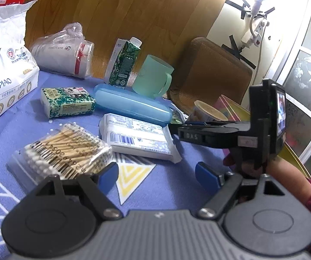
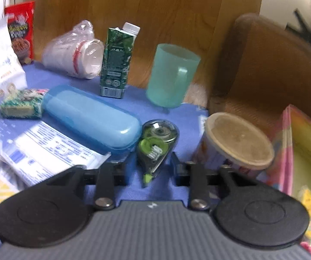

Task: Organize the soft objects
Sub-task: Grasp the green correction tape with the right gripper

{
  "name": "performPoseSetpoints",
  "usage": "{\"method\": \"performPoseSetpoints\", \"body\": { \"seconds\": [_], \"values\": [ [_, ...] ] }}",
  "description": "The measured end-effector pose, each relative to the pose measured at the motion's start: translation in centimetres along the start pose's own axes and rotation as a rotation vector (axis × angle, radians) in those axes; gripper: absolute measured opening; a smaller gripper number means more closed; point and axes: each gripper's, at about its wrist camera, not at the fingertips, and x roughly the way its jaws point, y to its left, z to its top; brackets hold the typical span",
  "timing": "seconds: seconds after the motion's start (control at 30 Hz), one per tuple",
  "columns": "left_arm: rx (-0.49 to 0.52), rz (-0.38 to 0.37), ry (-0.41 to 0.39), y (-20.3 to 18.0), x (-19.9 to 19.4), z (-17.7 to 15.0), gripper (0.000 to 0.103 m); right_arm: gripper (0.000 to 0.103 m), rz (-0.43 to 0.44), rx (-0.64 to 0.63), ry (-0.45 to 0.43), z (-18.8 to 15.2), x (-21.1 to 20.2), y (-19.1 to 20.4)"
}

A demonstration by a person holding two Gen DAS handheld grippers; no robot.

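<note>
Right wrist view, correction tape [image 2: 156, 149] between right gripper [image 2: 150, 170] jaws, untouched.

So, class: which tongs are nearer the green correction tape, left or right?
Right. The right tongs sit around the correction tape, a finger either side. The left tongs hover open over the yellow triangle on the mat, beside the cotton swabs.

Window glare, blurred right view

Blue cloth-covered worktop [image 1: 73, 186] with yellow-striped triangle motif; translucent blue oblong plastic case [image 2: 90, 117]; mint-green plastic mug [image 2: 172, 75]; green leaf-patterned drink carton [image 2: 116, 62].
</note>
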Motion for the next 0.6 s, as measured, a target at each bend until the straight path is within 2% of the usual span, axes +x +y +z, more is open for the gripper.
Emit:
{"method": "performPoseSetpoints", "body": {
  "seconds": [0.17,0.33,0.47,0.53,0.6],
  "values": [
    [-0.001,-0.001,0.001,0.0,0.0,0.0,0.082,0.033,0.016,0.01,-0.014,-1.9,-2.8,0.3],
    [0.001,-0.024,0.013,-0.1,0.0,-0.1,0.082,0.033,0.096,0.011,-0.031,-5.6,-8.0,0.9],
    [0.005,-0.117,0.076,-0.5,0.2,-0.1,0.081,0.034,0.161,0.091,-0.041,-8.3,-11.4,0.0],
    [-0.033,-0.198,0.122,-0.9,0.6,-0.2,0.08,0.034,0.22,0.182,-0.044,-9.4,-12.5,-0.9],
    [-0.096,-0.294,0.202,-1.8,1.7,-0.4,0.076,0.033,0.279,0.266,-0.051,-10.6,-13.4,-1.6]
  ]
}}
